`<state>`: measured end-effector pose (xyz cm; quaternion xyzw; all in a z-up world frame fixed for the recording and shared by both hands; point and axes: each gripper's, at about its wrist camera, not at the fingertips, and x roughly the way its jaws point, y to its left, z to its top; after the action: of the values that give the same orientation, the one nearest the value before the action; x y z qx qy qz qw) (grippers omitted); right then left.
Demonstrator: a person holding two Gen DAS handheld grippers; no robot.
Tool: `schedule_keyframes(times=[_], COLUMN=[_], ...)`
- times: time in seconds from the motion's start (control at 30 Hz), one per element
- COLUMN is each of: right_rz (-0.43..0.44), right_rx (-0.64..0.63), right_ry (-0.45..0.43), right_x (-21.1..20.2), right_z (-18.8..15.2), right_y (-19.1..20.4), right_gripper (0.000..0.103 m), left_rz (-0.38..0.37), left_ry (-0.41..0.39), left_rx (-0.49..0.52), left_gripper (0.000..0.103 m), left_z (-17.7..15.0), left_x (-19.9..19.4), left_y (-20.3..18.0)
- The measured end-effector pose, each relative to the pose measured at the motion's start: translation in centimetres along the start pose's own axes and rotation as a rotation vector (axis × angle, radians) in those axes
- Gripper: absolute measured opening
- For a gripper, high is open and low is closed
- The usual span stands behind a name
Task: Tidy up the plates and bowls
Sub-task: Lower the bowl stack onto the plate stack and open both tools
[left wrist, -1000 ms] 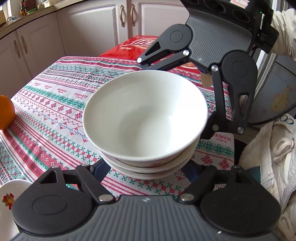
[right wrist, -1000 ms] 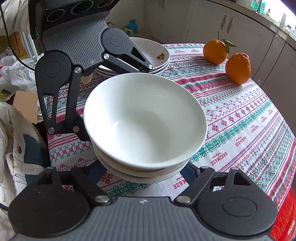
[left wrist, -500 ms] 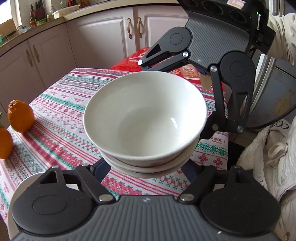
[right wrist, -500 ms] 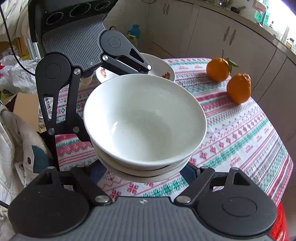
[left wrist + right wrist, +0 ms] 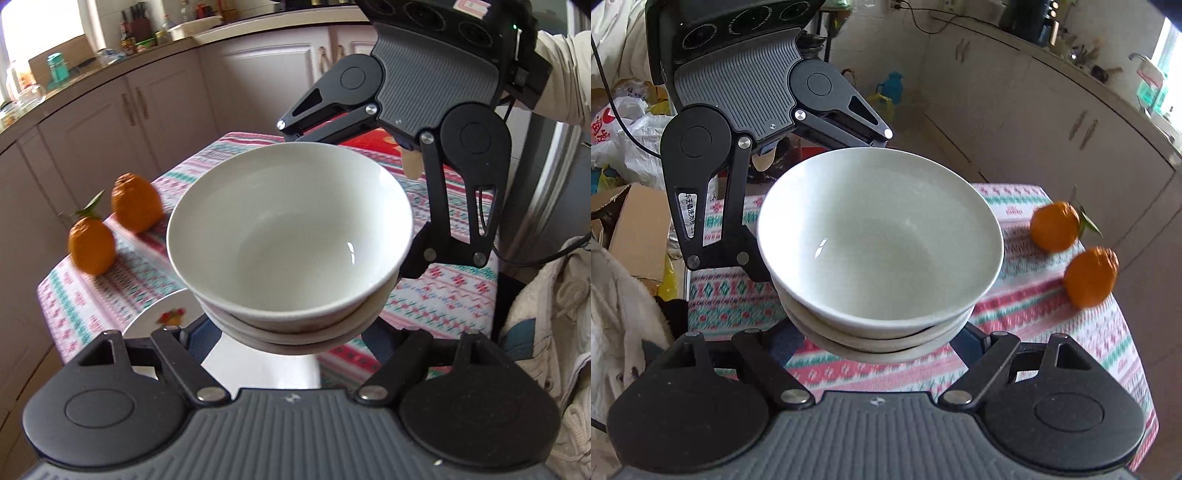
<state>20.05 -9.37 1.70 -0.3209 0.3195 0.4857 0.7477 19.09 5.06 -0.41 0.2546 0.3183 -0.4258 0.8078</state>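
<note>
While your left gripper (image 5: 291, 328) and right gripper (image 5: 882, 339) cradle the stacked white bowls (image 5: 290, 236) mid-frame above the counter (image 5: 1015, 314), lower them evenly onto the flowered plate (image 5: 162, 321) at lower left.

Patterned tablecloth-covered table (image 5: 1052, 325) with two oranges (image 5: 1090, 277) and flowered plate (image 5: 162, 317).

The left hand-held gripper (image 5: 291, 332) and the right hand-held gripper (image 5: 882, 343) are held facing each other from opposite sides, raised above the worktop. Both are spread wide, each cradling the bowl stack (image 5: 291, 236) from below.
</note>
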Motion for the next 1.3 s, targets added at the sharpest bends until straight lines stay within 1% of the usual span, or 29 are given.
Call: schedule_keyframes(times=[0.2,0.37,0.5,0.73,0.9,1.03,1.1,1.13,1.2,1.3], right_rz=[0.036,0.067,0.089,0.119,0.121,0.117,0.117,0.118,0.115,0.1], right_rx=[-0.034,-0.037,-0.019,0.021,0.038,0.048,0.065,0.071,0.076,0.078], right_ry=[-0.012,-0.008,-0.002,-0.002,0.0,-0.002,-0.003,-0.004,-0.007,-0.01], right_x=[3.6,6.2,7.5,8.4,9.2,9.0,8.8,8.9,8.9,8.4], right_z=[2.5,3.7,4.0,4.0,3.9,3.8,3.8,3.8,3.6,3.4], right_y=[-0.7,-1.3,-2.0,-2.7,-3.1,-3.0,-3.0,-3.0,-2.9,-2.1], right_gripper=[0.088,0.088,0.088,0.088,0.088,0.088,0.088,0.089,0.091,0.097], left_rz=[0.064,0.069,0.067,0.062,0.062,0.062,0.081,0.099,0.133,0.155], left_ry=[0.024,0.052,0.056,0.06,0.063,0.054,0.048,0.049,0.04,0.029], left_rx=[-0.038,-0.078,-0.097,-0.11,-0.116,-0.133,-0.126,-0.115,-0.113,-0.147], left_gripper=[0.082,0.082,0.082,0.082,0.082,0.082,0.083,0.085,0.088,0.091], left_z=[-2.2,-3.8,-4.4,-5.2,-5.4,-5.6,-5.7,-5.7,-5.7,-6.2], left_x=[-0.7,-0.5,-0.1,0.1,0.4,0.3,0.3,0.3,0.3,0.2], left_y=[2.4,4.1,5.0,5.3,5.4,5.5,5.3,5.0,4.6,3.8])
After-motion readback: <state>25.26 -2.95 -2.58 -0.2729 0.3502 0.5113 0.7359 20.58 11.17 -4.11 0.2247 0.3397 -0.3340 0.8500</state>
